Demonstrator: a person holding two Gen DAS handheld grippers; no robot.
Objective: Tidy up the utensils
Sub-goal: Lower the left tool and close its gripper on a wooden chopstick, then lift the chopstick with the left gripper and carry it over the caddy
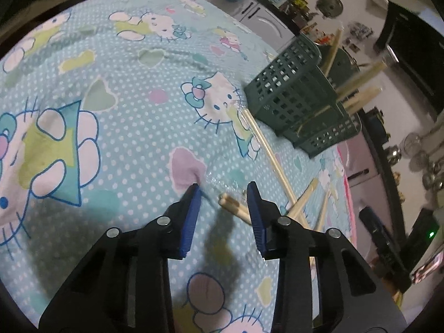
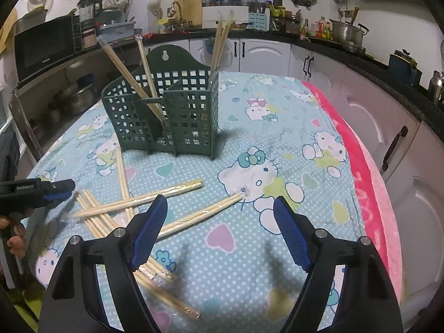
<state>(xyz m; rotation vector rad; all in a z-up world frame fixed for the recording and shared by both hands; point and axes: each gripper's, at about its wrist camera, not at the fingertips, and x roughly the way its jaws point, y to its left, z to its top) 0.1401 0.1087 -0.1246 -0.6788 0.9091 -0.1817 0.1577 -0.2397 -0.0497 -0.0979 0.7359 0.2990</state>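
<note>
From my left wrist camera I see the left gripper low over the table, its jaws partly closed in with the blunt ends of a wrapped chopstick pair between them; the pads do not press on it, a gap shows on the left side. The green utensil holder stands beyond those jaws, up and to the right, with several chopsticks sticking out of it.

The right wrist camera gives me what the left cannot: the whole scatter. A loose pile of chopsticks lies on the cartoon-print cloth in front of the holder, towards its left side, some crossing each other, and one wrapped pair runs from near my right gripper's left pad towards the cat print. The right gripper hangs over the cloth in front of the holder with its jaws wide and empty. At the far left edge I catch the other gripper side-on, tip at the pile's ends (too oblique there to judge its gap), a hand below it.
</note>
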